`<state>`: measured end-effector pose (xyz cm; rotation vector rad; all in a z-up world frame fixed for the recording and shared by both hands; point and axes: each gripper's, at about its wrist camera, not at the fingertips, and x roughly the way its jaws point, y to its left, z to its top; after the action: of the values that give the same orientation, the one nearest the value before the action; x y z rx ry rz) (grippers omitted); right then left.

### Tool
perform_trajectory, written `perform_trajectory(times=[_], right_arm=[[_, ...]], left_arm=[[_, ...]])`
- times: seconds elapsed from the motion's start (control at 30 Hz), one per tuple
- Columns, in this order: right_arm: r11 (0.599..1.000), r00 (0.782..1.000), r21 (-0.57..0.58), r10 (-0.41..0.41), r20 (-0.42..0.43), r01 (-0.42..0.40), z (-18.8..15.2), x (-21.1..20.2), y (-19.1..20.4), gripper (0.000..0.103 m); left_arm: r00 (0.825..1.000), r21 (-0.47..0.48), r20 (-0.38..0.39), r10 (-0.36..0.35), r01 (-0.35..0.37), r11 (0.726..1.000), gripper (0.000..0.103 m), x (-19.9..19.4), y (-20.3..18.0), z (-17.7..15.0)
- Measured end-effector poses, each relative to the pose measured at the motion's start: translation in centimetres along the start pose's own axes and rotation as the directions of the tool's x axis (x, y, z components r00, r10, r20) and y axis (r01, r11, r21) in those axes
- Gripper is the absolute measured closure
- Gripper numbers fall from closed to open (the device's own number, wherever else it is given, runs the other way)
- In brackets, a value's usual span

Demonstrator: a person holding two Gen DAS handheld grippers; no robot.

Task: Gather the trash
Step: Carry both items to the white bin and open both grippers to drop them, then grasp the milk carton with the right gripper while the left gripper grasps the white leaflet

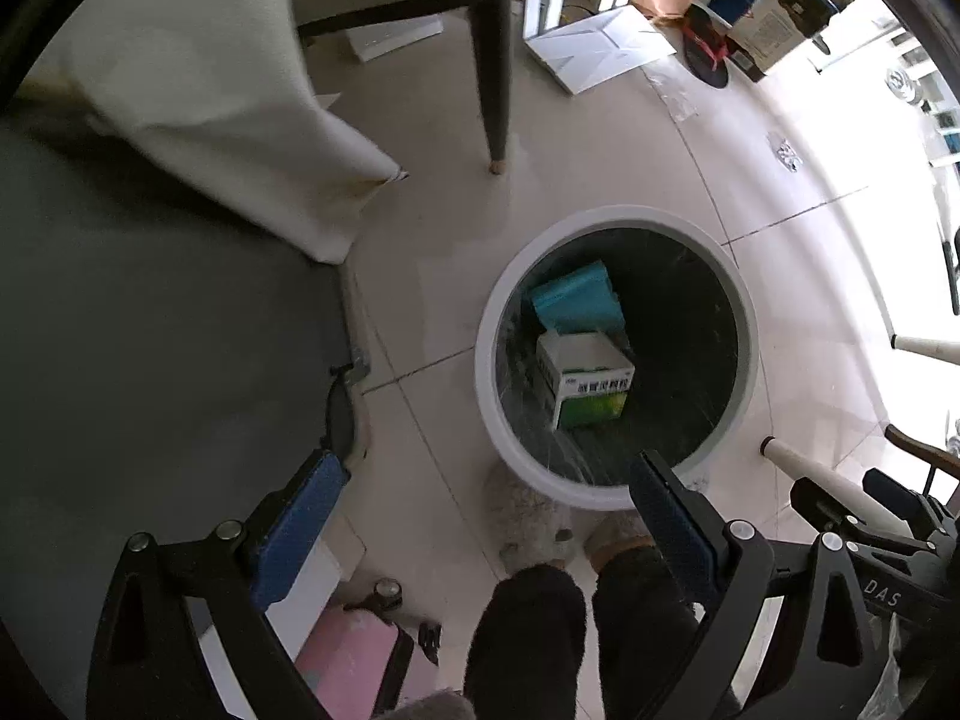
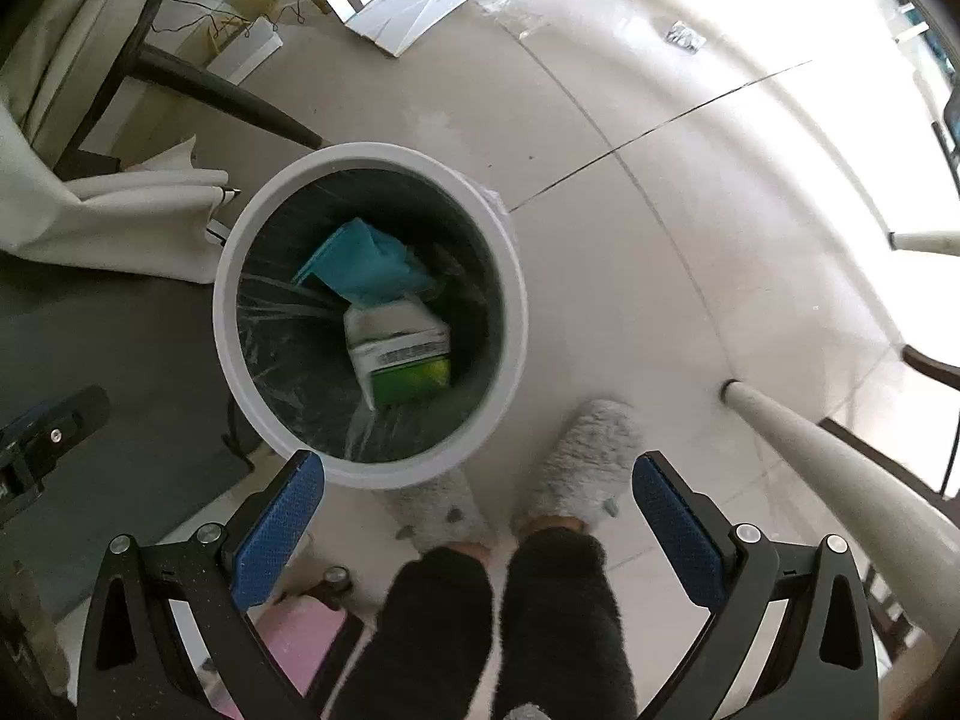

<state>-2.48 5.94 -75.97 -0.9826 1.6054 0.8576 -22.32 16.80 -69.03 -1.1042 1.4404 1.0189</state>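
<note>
A round white trash bin point(image 1: 487, 360) with a clear liner stands on the tiled floor; it also shows in the right wrist view point(image 2: 510, 276). Inside lie a teal packet point(image 1: 576, 300) point(image 2: 366, 267) and a white and green carton point(image 1: 585, 378) point(image 2: 399, 357). My left gripper point(image 1: 486, 480) is open and empty, held above the floor at the bin's near rim. My right gripper point(image 2: 480, 483) is open and empty, above the floor just right of the bin.
The person's legs and grey slippers point(image 2: 591, 456) stand beside the bin. A grey table top point(image 1: 150, 330) with a cream cloth point(image 1: 198, 96) is at the left. A chair leg point(image 1: 495, 60), white boards point(image 1: 600, 45) and boxes lie beyond. A white table leg point(image 2: 840, 468) slants at the right.
</note>
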Motion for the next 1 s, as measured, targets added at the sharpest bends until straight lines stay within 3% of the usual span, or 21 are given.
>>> perform_trajectory(times=[0.47,0.73,1.0], right_arm=[[1.0,0.998,0.001,-0.003,0.057,0.003,-2.5,-13.2,1.1,0.0],[1.0,0.994,-0.001,0.021,0.104,-0.021,-5.1,-23.1,1.9,0.0],[0.996,0.984,0.014,0.09,0.156,-0.093,-8.2,-33.9,2.6,0.0]], left_arm=[[1.0,0.024,0.015,-0.006,0.005,1.0,0.005,-10.9,-1.6,-2.6],[0.998,0.065,0.046,-0.033,0.03,0.997,0.005,-20.2,-1.2,-4.9],[0.991,0.117,0.124,-0.04,0.026,0.993,0.005,-31.0,-1.2,-6.9]])
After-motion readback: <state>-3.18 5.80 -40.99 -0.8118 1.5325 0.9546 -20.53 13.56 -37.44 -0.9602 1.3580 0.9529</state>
